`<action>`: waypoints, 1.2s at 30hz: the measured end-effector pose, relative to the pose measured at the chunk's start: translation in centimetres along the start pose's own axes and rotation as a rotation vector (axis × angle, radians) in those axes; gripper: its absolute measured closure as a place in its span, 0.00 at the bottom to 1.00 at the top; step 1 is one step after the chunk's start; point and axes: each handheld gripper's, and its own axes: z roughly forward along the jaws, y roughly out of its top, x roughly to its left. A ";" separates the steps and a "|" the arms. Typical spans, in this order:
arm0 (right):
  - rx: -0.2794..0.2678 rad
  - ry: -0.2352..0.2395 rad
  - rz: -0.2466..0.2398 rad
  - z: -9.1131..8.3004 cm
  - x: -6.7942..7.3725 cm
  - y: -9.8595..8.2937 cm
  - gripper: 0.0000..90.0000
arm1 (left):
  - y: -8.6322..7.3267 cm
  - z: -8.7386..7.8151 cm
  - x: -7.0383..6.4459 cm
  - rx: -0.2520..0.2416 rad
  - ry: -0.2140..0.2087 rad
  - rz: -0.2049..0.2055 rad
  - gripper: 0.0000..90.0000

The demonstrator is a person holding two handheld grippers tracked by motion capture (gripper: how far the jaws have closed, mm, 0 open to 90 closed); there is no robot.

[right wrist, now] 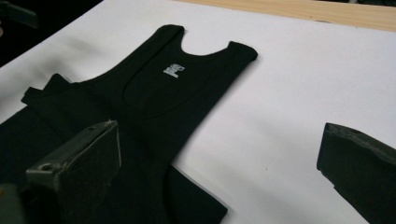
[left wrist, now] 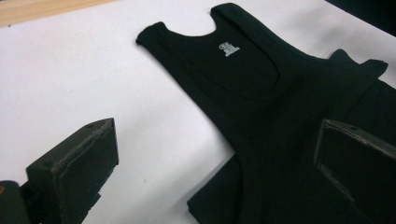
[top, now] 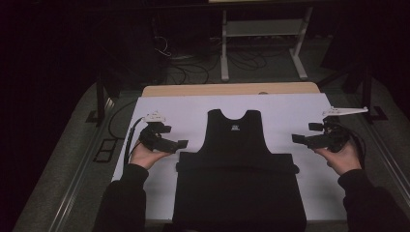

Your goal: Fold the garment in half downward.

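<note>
**High view: black tank top flat on white sheet, a gripper at each side**

High view, whole layout: black tank top (top: 237, 145) spread on the white sheet (top: 193, 113), neck toward the far edge, lower part folded up into a thick band across the middle; bare wooden table edge (top: 231, 89) beyond the sheet; white shelf frame (top: 263, 38) and cables on the floor behind. Left gripper (top: 180, 144) held in the left hand (top: 145, 155) just beside the garment's left side, off the cloth. Right gripper (top: 296, 138) held in the right hand (top: 342, 157) near the garment's right side, also off the cloth.

Left gripper view, detail not legible from above: small white label (left wrist: 228, 48) inside the neckline, ribbed arm-hole seams, the folded corner lying over the sheet. Jaws wide apart, nothing between them; one over bare sheet, the other over black fabric, contact with it not discernible.

Right gripper view, same label (right wrist: 173, 71) from the opposite side, shoulder straps pointing at the wooden edge. Jaws likewise wide apart and holding nothing, one over the cloth, one over the sheet.
</note>
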 end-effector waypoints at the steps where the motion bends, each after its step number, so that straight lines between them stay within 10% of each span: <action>1: 0.001 0.002 -0.002 0.1 0.0 0.2 0.00 | 0.2 0.0 0.0 0.000 -0.002 0.003 0.00; 36: 0.026 0.009 -0.046 2.9 -0.7 4.5 0.00 | 4.7 3.3 1.6 0.021 0.001 0.039 0.00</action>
